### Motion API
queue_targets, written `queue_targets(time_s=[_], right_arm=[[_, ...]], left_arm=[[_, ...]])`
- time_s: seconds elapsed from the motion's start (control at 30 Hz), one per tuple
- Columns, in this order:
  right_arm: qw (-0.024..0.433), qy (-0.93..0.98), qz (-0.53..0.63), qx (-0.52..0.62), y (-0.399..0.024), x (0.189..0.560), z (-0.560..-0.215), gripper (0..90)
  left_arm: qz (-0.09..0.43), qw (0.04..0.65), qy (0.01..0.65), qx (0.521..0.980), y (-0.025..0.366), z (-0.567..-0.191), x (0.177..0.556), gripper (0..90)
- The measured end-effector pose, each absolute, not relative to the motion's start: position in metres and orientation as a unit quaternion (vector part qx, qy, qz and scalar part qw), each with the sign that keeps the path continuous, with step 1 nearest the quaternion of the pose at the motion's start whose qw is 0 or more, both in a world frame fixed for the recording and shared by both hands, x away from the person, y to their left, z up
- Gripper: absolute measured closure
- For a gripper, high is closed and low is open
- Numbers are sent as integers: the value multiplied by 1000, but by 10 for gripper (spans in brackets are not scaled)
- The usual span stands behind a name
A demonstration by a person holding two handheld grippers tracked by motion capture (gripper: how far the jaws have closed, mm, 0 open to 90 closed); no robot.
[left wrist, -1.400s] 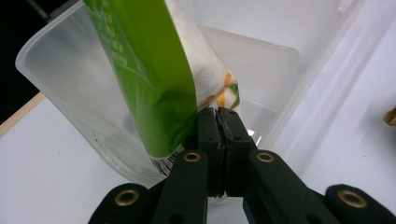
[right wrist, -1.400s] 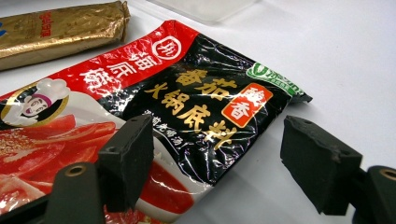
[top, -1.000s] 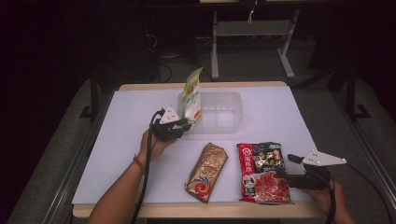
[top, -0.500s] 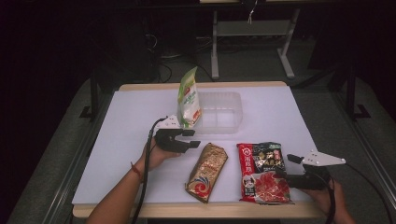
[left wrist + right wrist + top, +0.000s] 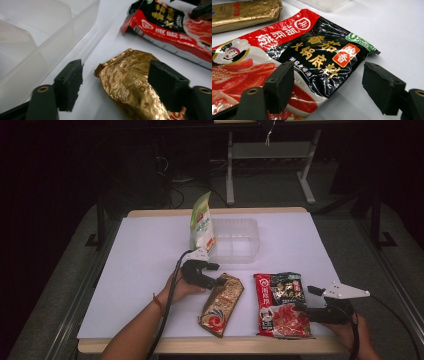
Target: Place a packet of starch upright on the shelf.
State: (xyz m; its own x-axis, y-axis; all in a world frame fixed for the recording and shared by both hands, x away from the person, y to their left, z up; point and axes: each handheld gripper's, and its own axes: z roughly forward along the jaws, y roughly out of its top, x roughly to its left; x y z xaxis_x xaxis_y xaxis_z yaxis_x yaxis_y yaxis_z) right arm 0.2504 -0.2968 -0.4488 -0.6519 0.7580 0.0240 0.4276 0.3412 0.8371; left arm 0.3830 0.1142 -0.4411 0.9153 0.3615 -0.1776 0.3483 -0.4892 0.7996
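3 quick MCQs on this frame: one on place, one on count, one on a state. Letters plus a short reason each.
1. Where does the green and white pouch stand?
A. upright in the clear tub
B. flat on the red packet
C. between the right gripper's jaws

2. How many packets lie flat on the white table?
A. one
B. two
C. four

3. How do the left gripper jaws stand over the gold packet?
A. clamped on it
B. open, with its end between them
C. shut beside it

Key: 1 A, the pouch stands on end at the tub's left end. 2 B, the gold packet and the red packet. 3 B, gaps show between the pads and the foil; those jaws have just been opening.
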Motion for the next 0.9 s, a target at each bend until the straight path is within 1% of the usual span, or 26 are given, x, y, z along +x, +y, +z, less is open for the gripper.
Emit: queue_targets(time_s=[0.1,0.23,0.27,0.47,0.57,0.67,0.73,0.8,0.83,0.87,0.9], right_arm=[[189,797,436,372,-297,251,-449,255],[188,796,436,374,-297,252,-449,255],[187,796,436,374,-297,252,-449,255],[188,796,436,374,-297,252,-449,255],[187,797,436,374,-297,252,-449,255],[187,797,435,374,-297,252,-449,255],[186,798,435,374,-297,252,-449,255],[185,797,436,375,-297,252,-449,255],[185,797,435,375,-297,252,-449,255],[185,798,435,375,-297,252,-449,256],[184,798,434,375,-297,252,-449,256]], left_arm=[[7,450,212,868,107,-445,384,212],[10,436,205,876,101,-448,385,183],[4,434,206,877,98,-449,386,176],[-17,425,213,880,92,-455,389,144],[-29,417,212,883,89,-455,390,145],[-30,416,210,884,88,-455,390,146],[-38,419,206,883,89,-455,390,174],[-50,422,202,882,89,-455,389,257],[-54,422,199,883,89,-454,388,269],[-71,426,194,881,89,-455,388,337],[-71,426,194,881,89,-455,388,396]])
